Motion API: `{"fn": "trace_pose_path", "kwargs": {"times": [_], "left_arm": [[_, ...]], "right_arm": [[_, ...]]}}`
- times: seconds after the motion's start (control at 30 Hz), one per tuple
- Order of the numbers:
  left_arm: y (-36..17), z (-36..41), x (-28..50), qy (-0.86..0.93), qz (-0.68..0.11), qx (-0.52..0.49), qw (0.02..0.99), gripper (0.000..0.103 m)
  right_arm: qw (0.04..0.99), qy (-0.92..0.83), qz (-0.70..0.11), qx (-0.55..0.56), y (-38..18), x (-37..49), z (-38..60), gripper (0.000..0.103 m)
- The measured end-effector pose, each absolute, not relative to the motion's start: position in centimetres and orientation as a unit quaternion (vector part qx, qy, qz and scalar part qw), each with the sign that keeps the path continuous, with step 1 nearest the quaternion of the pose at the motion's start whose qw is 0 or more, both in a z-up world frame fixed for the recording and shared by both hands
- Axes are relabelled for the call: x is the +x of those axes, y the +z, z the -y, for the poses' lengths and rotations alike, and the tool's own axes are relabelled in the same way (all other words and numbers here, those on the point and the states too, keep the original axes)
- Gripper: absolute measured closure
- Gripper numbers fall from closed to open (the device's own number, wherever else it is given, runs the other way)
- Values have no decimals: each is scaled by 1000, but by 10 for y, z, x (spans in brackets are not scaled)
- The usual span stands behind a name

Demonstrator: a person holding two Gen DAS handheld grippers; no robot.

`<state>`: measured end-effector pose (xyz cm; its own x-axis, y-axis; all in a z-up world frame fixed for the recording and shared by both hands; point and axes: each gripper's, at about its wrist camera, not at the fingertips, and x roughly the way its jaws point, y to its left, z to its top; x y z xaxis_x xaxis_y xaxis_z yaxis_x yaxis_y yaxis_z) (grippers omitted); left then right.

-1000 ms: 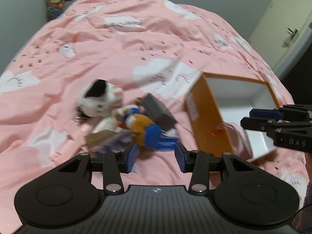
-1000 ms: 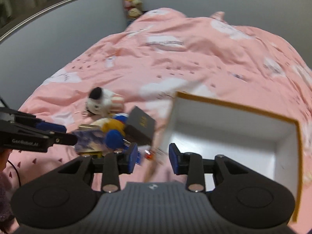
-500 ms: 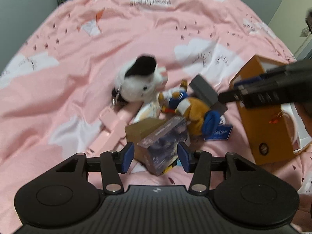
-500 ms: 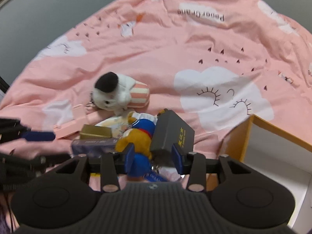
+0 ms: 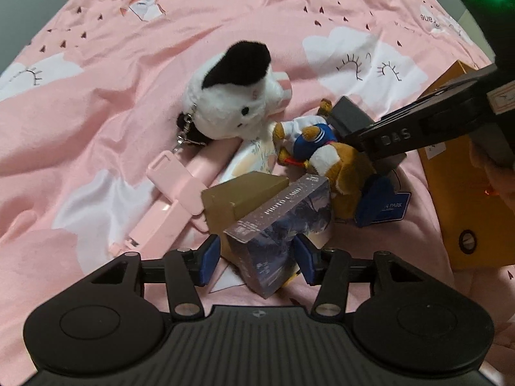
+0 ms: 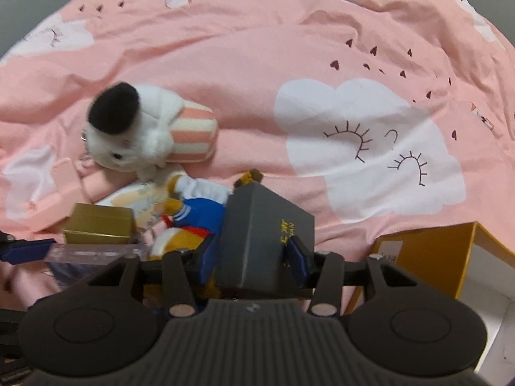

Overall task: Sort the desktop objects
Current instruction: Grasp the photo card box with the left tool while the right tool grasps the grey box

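Observation:
A pile of small things lies on the pink bedspread [image 5: 96, 64]. My left gripper [image 5: 256, 259] points down over a clear purple photo-card box [image 5: 283, 222]. Its jaws are opening and the box stands between the pads, which do not press on it. Behind the box sit a gold box [image 5: 238, 196] and a brown bear plush in blue [image 5: 322, 148]. My right gripper [image 6: 252, 259] hangs over a dark grey box [image 6: 264, 234]. Its jaws are opening too, and its pads flank the box loosely. One of its fingers [image 5: 386, 138] crosses the left wrist view.
A white plush with a black top [image 5: 231, 96] lies at the back of the pile, on a pink flat case [image 5: 180, 193]. An orange box with a white inside [image 6: 428, 257] stands open at the right. A blue tag [image 5: 383, 206] lies beside the bear.
Both grippers have come down onto the pile with jaws widening. The right one swung left from the orange box to the dark grey box; the left one now straddles the photo-card box.

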<state>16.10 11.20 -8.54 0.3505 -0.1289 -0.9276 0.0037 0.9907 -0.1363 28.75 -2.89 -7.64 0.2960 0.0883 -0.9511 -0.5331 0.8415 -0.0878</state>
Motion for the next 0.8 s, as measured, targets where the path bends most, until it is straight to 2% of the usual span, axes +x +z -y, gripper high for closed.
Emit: {"fn": "trace_pose_path", "kwargs": {"times": [0.17,0.3,0.43,0.5,0.57,0.8], "left_arm": [[-90,-103,161,-40,-573,-46,817,42],[-89,-101,160,-35,-574,-45,817,41],[-88,-100,159,-33,-572,-41,819,42],[-87,-99,158,-34,-569,-40,821,46],[-85,-99,156,-40,-566,-41,822,54],[-73,-89,150,-53,-545,-19,837,61]], "right_arm": [[780,197,-556,-210,-82,287,25,47],[787,199,-548,-199,-73,283,35,57],[791,195,-546,-197,-62,278,49,62],[790,192,-548,-199,-61,275,57,64],[787,195,-548,-203,-61,274,61,65],[782,196,-546,-229,-66,271,55,64]]}}
